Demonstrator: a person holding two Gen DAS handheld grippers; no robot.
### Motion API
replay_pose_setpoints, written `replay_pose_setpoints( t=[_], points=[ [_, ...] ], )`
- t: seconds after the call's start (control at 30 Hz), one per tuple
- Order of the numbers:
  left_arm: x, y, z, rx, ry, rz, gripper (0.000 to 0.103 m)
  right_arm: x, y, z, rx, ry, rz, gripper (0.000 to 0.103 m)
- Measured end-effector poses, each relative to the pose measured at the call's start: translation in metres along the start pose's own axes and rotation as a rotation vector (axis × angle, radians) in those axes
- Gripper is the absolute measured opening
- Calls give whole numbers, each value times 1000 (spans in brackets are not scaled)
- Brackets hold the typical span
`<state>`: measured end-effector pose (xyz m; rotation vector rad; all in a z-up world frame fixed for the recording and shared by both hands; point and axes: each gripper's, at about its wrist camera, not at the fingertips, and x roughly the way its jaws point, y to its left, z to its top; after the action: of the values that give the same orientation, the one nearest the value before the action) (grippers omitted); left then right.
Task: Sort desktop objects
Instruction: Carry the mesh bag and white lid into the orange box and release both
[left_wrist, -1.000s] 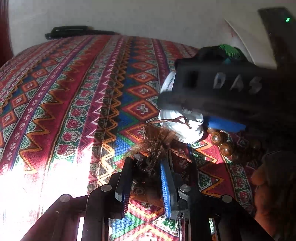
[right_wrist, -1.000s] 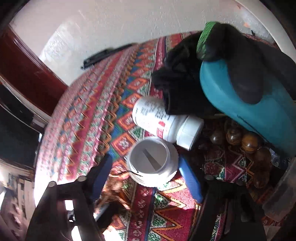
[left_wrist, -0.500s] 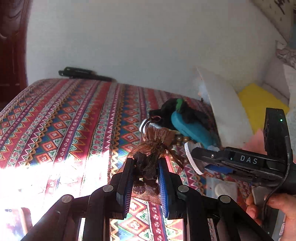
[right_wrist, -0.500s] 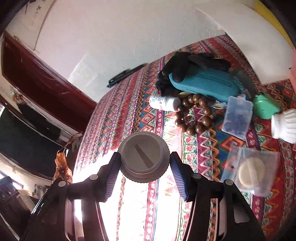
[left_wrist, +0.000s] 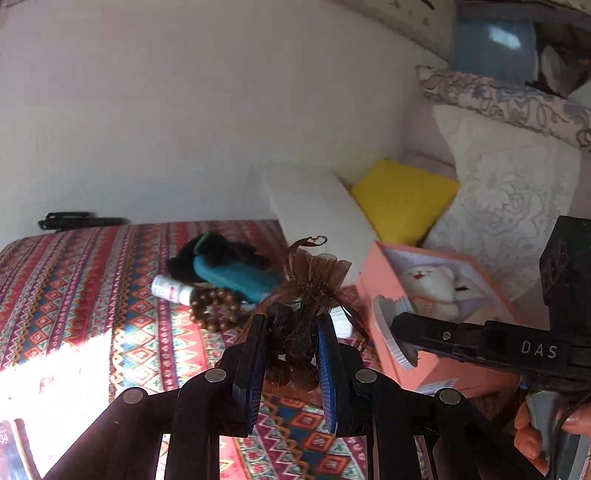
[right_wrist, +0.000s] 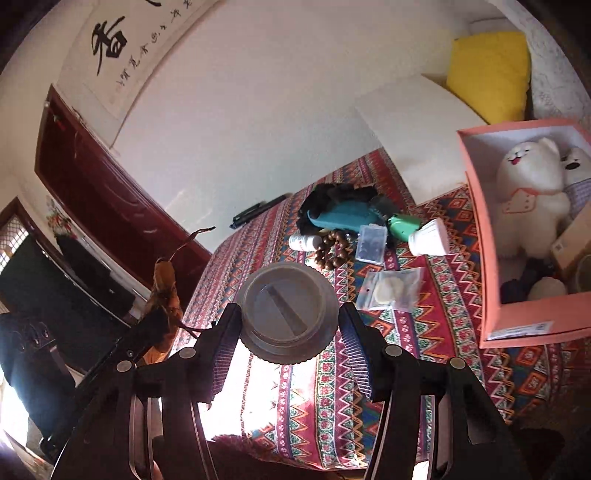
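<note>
Left wrist view: the left gripper jaws pinch a soft, light brown organza pouch, best held by its gathered neck, above the desk's near edge, while the right gripper jaws clamp a rigid white jar by its ridged lid.

brown organza pouch and round grey lidded jar, both aloft between fingers
</note>
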<state>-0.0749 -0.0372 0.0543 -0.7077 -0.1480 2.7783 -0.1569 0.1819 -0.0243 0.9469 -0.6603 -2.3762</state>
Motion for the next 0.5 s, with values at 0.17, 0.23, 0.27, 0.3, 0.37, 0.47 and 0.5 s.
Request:
replay_pose_setpoints(
  t=[0.17,0.23,0.27,0.3,0.37,0.47,0.5],
  points=[
    [8,-63,15,90,-18,-93,20,-71,-28,2,28,-109,-69,58],
    [17,-87,23,120,-16,-138,20,-99,-39,3,39,-153,-96,58],
    [23,-99,27,134,-15,-159,20,-113,-45,3,45,-175,-110,58],
    [28,-111,31,147,-13,-178,20,-127,-50,3,51,-197,-124,58],
    [42,-131,39,171,-9,-210,20,-151,-63,8,61,-242,-161,58],
    [68,-159,51,203,3,-247,20,-174,-87,21,76,-301,-228,58],
    [78,-166,54,209,9,-255,20,-180,-96,27,82,-316,-248,58]
  ],
)
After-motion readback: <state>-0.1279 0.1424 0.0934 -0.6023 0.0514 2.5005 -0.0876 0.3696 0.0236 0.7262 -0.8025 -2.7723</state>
